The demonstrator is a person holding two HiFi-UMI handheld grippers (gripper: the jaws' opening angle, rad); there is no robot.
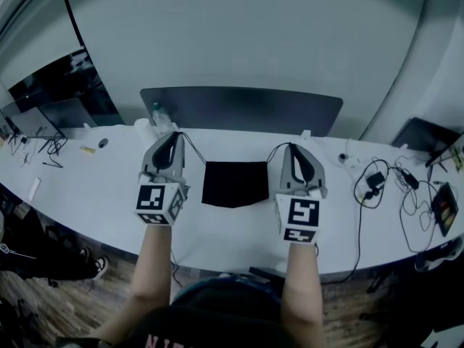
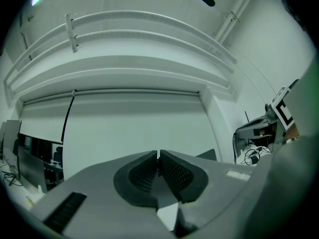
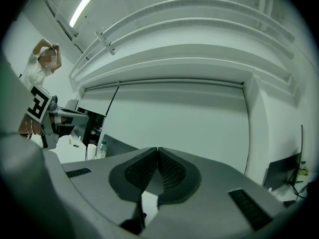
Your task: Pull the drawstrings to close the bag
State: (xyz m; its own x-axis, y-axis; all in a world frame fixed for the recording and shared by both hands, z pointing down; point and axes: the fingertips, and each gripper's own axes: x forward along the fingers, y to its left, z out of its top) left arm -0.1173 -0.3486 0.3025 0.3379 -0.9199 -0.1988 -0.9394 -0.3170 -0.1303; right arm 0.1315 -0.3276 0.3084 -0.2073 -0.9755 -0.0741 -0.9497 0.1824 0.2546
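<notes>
A person seated at a long white table holds 2 hand-held grippers level above it, 1 on each side of a black drawstring bag. The bag lies flat near the middle of the table, between the 2 tools and apart from both. The person's bare forearms reach in from the bottom edge of the head view.

The left gripper has its jaws pressed almost together, leaving only a hairline gap at the tips, where a small dark bit shows. The thin black left drawstring runs from the bag's upper left corner up to those tips.

The right gripper has its jaws pressed fully together. The right drawstring curves from the bag's upper right corner up to its tips, though the cord cannot be made out between the pads in the right gripper view. Each tool carries a cube with square black-and-white markers, 1 on the left and 1 on the right.

A dark partition panel stands behind the table, and a water bottle stands just left of the left gripper. Tangled black cables sprawl over the right end of the table. Monitors sit at the far left. A second person stands in the background of the right gripper view.
</notes>
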